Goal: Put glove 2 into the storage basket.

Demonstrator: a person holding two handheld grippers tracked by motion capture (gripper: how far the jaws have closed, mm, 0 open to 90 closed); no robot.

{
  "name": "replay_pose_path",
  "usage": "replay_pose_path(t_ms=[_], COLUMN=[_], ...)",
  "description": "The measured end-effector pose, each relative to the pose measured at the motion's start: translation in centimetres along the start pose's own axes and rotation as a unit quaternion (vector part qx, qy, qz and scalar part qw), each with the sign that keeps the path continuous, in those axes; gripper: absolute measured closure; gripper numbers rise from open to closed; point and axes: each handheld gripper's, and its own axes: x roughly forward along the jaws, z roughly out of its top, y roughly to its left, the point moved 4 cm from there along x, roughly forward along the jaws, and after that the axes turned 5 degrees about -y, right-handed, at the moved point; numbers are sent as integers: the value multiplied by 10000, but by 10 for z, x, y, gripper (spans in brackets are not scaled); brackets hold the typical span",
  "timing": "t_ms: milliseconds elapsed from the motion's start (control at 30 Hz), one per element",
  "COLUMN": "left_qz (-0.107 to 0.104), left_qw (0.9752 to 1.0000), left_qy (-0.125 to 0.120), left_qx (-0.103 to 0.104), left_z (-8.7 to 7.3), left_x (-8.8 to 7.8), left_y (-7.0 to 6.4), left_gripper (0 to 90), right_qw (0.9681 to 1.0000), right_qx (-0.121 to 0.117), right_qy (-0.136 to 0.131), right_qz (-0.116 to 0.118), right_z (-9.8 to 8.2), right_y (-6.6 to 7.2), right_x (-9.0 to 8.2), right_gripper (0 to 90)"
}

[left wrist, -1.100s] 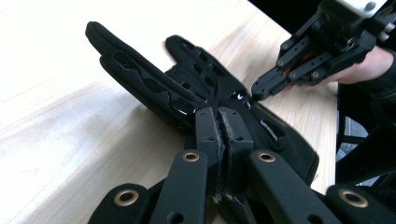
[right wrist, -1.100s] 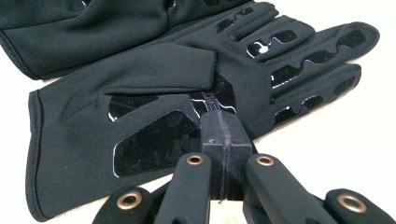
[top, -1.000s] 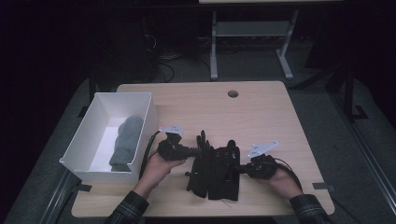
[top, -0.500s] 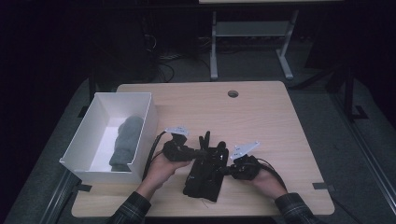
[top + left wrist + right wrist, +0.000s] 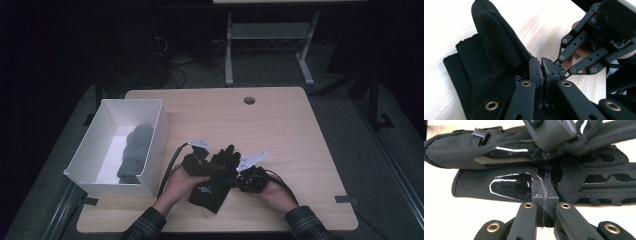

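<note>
Two black gloves lie stacked near the table's front edge. The lower glove [image 5: 206, 193] lies flat with its cuff towards the person; the upper glove [image 5: 486, 145] is bunched and partly lifted over it. My left gripper [image 5: 214, 168] is shut on the upper glove's fabric [image 5: 499, 50]. My right gripper [image 5: 234, 175] is shut, pinching the edge of the lower glove [image 5: 506, 185]. In the right gripper view its jaws [image 5: 543, 188] meet at that glove's side, with the left gripper [image 5: 543, 151] just beyond. The two gripper tips almost touch each other.
A white open box [image 5: 154, 145] stands at the table's left side with a grey fabric item [image 5: 134, 154] inside. The wooden table [image 5: 290, 135] has a round cable hole [image 5: 249, 100] near its far edge. Cables trail from both grippers towards the person.
Both hands have moved left and come closer together. The gloves, earlier flat and side by side, are now gathered into one pile that has shifted left with the grippers.
</note>
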Motion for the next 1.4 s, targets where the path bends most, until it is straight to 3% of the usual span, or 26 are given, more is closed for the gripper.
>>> replay_pose_path(t_ms=[33, 133, 167, 267, 400, 533, 633, 800, 1000, 1233, 1267, 1400], left_qz=[4, 24, -55, -65, -78, -124, -103, 235, 413, 885, 942, 1150], left_qw=[10000, 10000, 10000, 10000, 9998, 9996, 9987, 9938, 9925, 9877, 9858, 9840], left_qy=[25, 18, -7, 2, -5, 105, 344, 840, 897, 1014, 1078, 1038], left_qx=[73, -17, -16, 32, 158, 228, 352, 686, 714, 792, 879, 875], left_z=[0, -1, -2, -2, -3, -7, -14, -23, -28, -33, -34, -37], left_x=[1, 3, 4, 2, -1, 5, 16, 26, 14, -9, -13, -20], left_y=[1, 0, 1, 0, -3, -14, -24, -26, -22, -10, -7, -4], left_gripper=[874, 860, 833, 775, 837, 885, 885, 894, 895, 894, 894, 894], right_qw=[10000, 10000, 10000, 10000, 9998, 9984, 9963, 9918, 9872, 9827, 9822, 9808], right_qx=[-70, 17, -84, -65, 79, 280, 443, 586, 677, 749, 732, 659], right_qy=[5, -17, -2, -2, -116, -314, -422, -430, -389, -298, -299, -214], right_qz=[-24, -4, -11, -40, -152, -376, -606, -1054, -1393, -1667, -1703, -1821], right_z=[0, 1, 0, 0, -3, -8, -12, -19, -26, -32, -32, -35], right_y=[-1, 1, -1, -1, -11, -27, -38, -53, -66, -76, -77, -79], right_x=[1, 1, 1, -3, -19, -39, -48, -53, -52, -50, -50, -49], right_gripper=[900, 900, 900, 898, 863, 733, 610, 473, 386, 340, 339, 331])
